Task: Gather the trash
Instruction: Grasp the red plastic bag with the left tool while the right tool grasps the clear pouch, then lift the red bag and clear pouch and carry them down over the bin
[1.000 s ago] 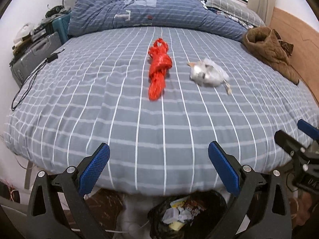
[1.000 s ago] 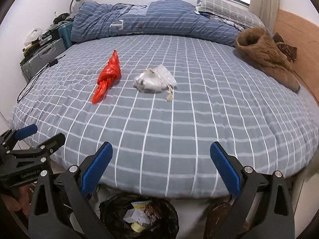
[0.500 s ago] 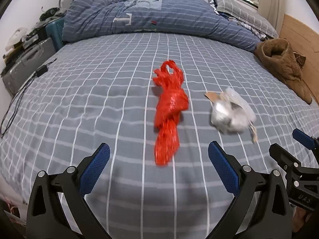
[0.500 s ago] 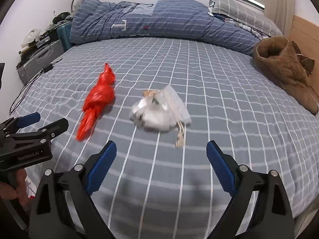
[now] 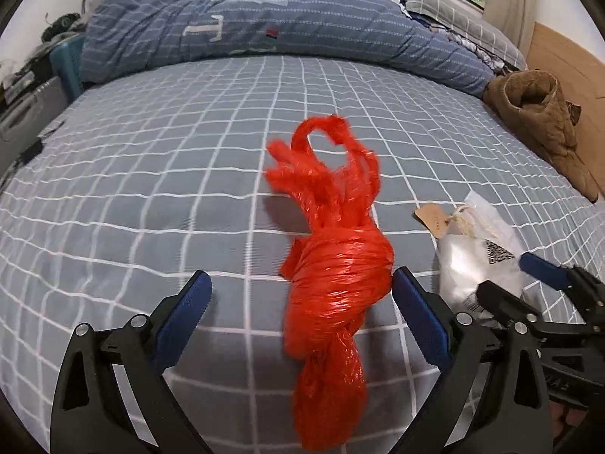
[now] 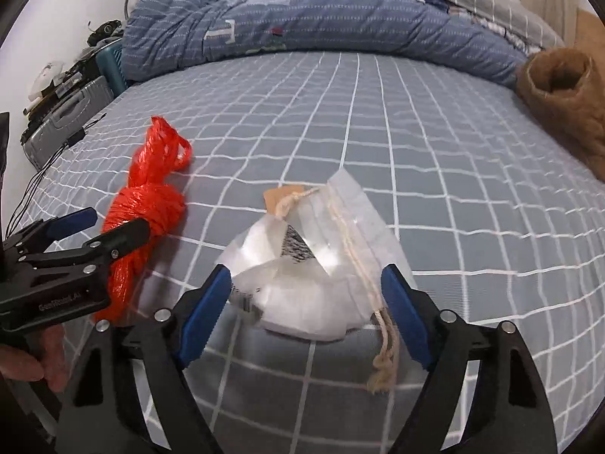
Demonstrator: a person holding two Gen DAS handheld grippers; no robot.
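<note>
A knotted red plastic bag (image 5: 336, 265) lies on the grey checked bed cover (image 5: 151, 189). My left gripper (image 5: 300, 302) is open, its blue pads on either side of the bag's knot. A clear plastic packet (image 6: 310, 268) with a string and a brown tag lies to the right of it. My right gripper (image 6: 304, 297) is open and straddles the packet's near end. The red bag also shows in the right wrist view (image 6: 151, 204), with the left gripper (image 6: 102, 227) around it. The packet (image 5: 476, 253) and the right gripper (image 5: 529, 276) show at the right of the left wrist view.
A rolled blue duvet (image 5: 264, 26) and pillows (image 5: 453, 19) lie along the far side of the bed. A brown garment (image 5: 537, 125) lies at the right edge. A grey suitcase (image 6: 64, 128), cables and clutter stand left of the bed.
Both grippers have moved forward over the bed, from its near edge to the trash. The red bag now sits between the left pads, the packet between the right pads. The bin has left view.
</note>
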